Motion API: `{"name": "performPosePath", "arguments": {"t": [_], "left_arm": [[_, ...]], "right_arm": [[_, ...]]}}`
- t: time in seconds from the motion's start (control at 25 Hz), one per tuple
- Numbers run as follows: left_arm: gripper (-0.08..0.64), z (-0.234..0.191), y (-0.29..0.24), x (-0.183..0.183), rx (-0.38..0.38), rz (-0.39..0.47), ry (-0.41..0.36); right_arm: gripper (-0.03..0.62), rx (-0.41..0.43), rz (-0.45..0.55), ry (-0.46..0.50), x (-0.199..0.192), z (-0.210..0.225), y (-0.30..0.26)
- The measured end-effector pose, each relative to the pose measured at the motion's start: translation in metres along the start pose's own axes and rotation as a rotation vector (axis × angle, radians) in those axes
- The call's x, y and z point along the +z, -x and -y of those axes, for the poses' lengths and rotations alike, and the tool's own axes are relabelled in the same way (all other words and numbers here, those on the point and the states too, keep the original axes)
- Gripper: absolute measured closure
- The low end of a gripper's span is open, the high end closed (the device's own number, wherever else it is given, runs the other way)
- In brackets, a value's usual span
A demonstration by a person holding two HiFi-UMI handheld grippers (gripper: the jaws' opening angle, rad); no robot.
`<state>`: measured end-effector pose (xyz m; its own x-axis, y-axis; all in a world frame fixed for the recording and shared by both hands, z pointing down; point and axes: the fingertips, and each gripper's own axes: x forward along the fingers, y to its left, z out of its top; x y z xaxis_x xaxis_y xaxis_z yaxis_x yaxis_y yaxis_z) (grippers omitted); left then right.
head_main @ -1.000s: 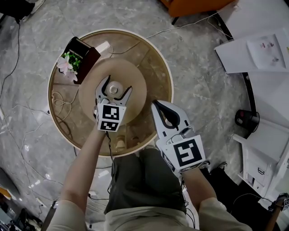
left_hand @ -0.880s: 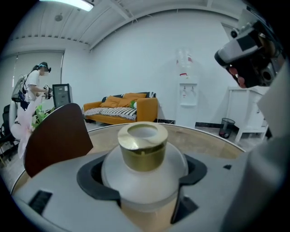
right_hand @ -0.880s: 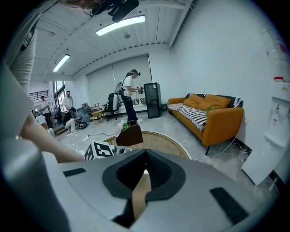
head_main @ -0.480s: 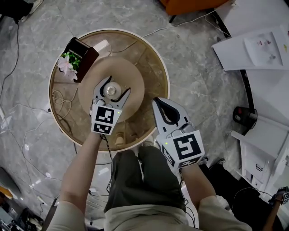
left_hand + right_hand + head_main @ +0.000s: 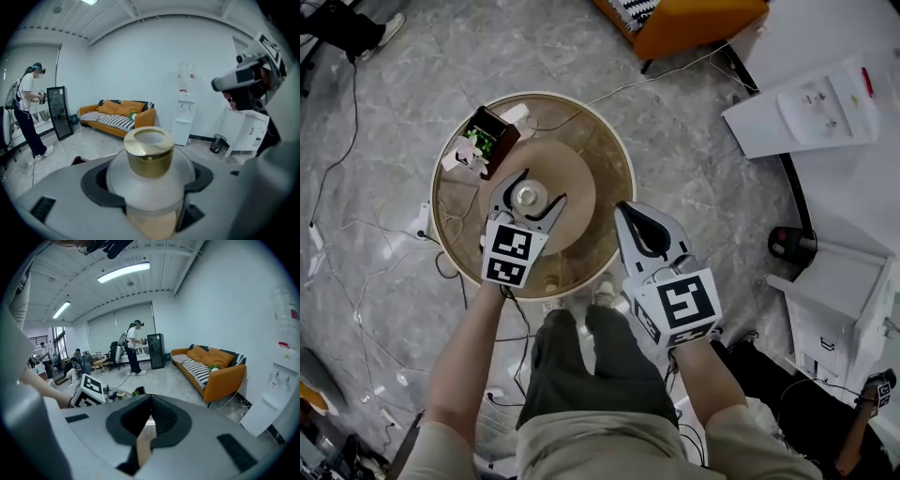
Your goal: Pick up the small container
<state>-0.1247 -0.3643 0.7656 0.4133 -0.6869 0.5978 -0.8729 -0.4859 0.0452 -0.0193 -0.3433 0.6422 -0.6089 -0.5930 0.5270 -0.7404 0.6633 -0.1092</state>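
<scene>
Container sits upright between the jaws of our left gripper, gold lid on top, its frosted body pinched at the sides by the dark pads. Those jaws have just been closing a little onto it and grasp it around its widest part. We see it over the middle of the round table. In the left gripper view only the room lies behind it, so we judge it clear of the tabletop. Its long axis runs vertical, straight ahead of that gripper. Our right gripper is clenched on nothing, off to the right, nearer our body, apart from the container. We judge the pick-up nearly done; keeping the container level is what matters next.
</scene>
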Motion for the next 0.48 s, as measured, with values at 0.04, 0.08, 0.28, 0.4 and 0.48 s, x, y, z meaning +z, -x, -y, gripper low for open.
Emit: {"name": "performPosePath", "arguments": {"t": [0.04, 0.08, 0.28, 0.4, 0.48], "left_arm": [[0.224, -0.001, 0.01, 0.01, 0.004, 0.004, 0.002], [0.224, -0.001, 0.021, 0.021, 0.008, 0.011, 0.004], [0.224, 0.003, 0.077, 0.073, 0.03, 0.043, -0.029], [0.224, 0.012, 0.112, 0.101, 0.035, 0.064, -0.041], [0.224, 0.017, 0.135, 0.117, 0.035, 0.078, -0.047]], "right_arm": [[0.595, -0.004, 0.008, 0.005, 0.011, -0.001, 0.008], [0.595, -0.007, 0.016, 0.012, 0.023, -0.002, 0.017], [0.595, -0.02, 0.051, 0.04, 0.071, -0.015, 0.061], [0.595, -0.022, 0.07, 0.056, 0.096, -0.026, 0.088], [0.595, -0.023, 0.086, 0.068, 0.112, -0.036, 0.105]]}}
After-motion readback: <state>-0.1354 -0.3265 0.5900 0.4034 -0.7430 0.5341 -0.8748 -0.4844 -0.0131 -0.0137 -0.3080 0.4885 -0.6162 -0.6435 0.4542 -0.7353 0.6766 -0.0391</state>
